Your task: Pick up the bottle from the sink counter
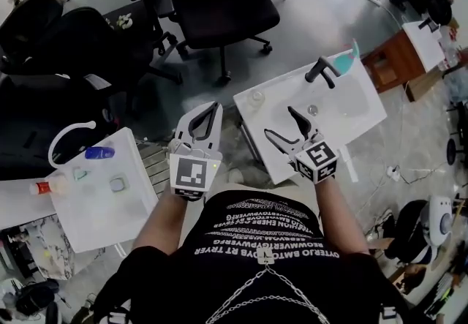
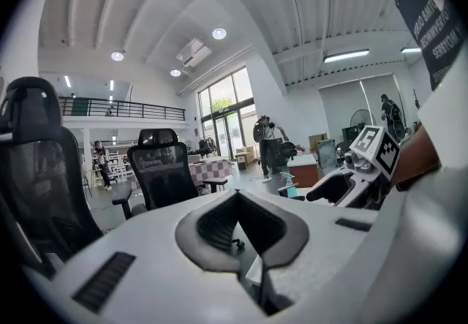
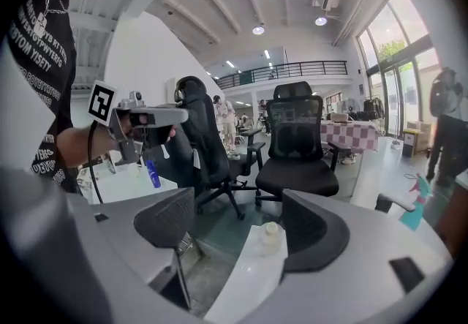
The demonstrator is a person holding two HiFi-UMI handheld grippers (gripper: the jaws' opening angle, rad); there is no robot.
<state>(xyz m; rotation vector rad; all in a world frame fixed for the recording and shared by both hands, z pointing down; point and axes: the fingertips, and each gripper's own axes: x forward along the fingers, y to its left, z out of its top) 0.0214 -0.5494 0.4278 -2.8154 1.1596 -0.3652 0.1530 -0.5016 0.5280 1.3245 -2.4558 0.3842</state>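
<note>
- Grey floor with black office chairs (image 1: 219,1) lies around a white sink counter (image 1: 252,116), which has a dark faucet (image 1: 322,69).
- The bottle (image 1: 256,98), small and pale, stands upright on the counter's corner, away from the faucet.
- Both bare forearms reach forward from the body, side by side.
- The left gripper (image 1: 216,105) is beside the counter, over the floor; its tips meet, with nothing between them.
- The right gripper (image 1: 279,121) is over the counter's front part, with its jaws spread wide and empty.
- In the right gripper view the bottle (image 3: 271,233) shows ahead between the jaws, not touched.
</note>
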